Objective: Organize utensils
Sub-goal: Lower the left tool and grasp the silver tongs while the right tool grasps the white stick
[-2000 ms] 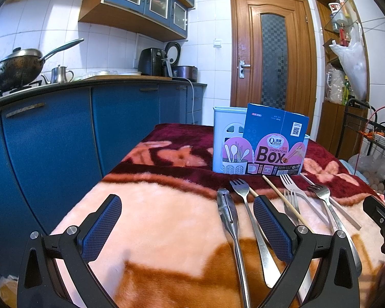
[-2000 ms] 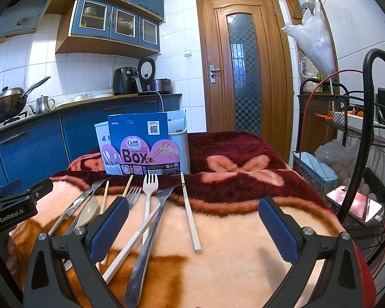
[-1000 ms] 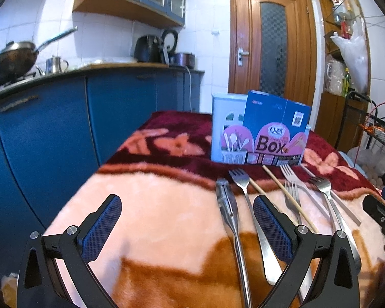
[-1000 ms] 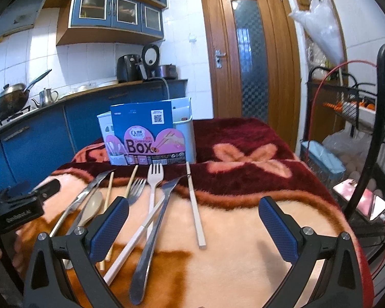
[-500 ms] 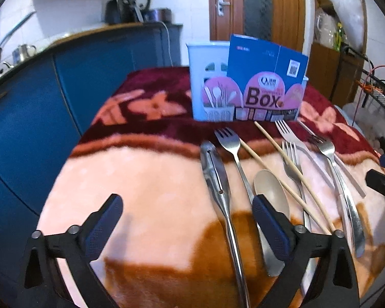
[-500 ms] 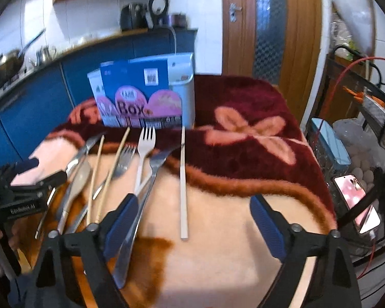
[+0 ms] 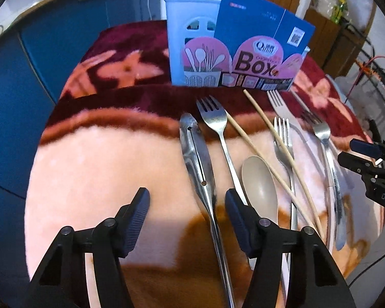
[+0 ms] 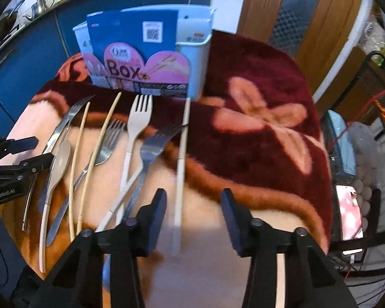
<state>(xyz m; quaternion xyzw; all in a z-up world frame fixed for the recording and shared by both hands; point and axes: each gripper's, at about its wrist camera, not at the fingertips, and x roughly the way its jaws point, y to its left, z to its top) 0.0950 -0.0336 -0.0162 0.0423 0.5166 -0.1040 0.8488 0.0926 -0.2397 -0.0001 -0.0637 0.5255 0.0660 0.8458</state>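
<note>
Now both my tools point steeply down at the utensils, which lie in a row on the blanket-covered surface [image 7: 95, 179], in front of the pale blue holder [image 7: 182, 41] with its "Box" card [image 7: 259, 51].

My left tool [image 7: 187, 205] has just been closing its jaws, yet it grasps nothing: the pads are clear of everything, and the handle of the steel tongs [image 7: 197, 159] runs through the gap, close to the right pad. My right tool [image 8: 193, 210] has also been closing and is likewise empty; the white chopstick [image 8: 181, 164] lies between its pads, nearer to the left one, not touched.

To do this step well, I think each tool should take only one piece. On the left I would center the tongs handle between the pads before pressing, because the steel fork [image 7: 218, 128] and the beige spoon [image 7: 259, 182] lie just beside it and the right pad could catch them. On the right I would shift a little toward the chopstick, so that both pads meet it together, and stay away from the grey fork [image 8: 151, 151] and the white fork [image 8: 136, 128], which cross near my left pad. The blanket is soft, so I would go low enough for the pads to reach the sides of the thin piece. It may roll or slip, so I would close slowly and lift straight up.
</note>
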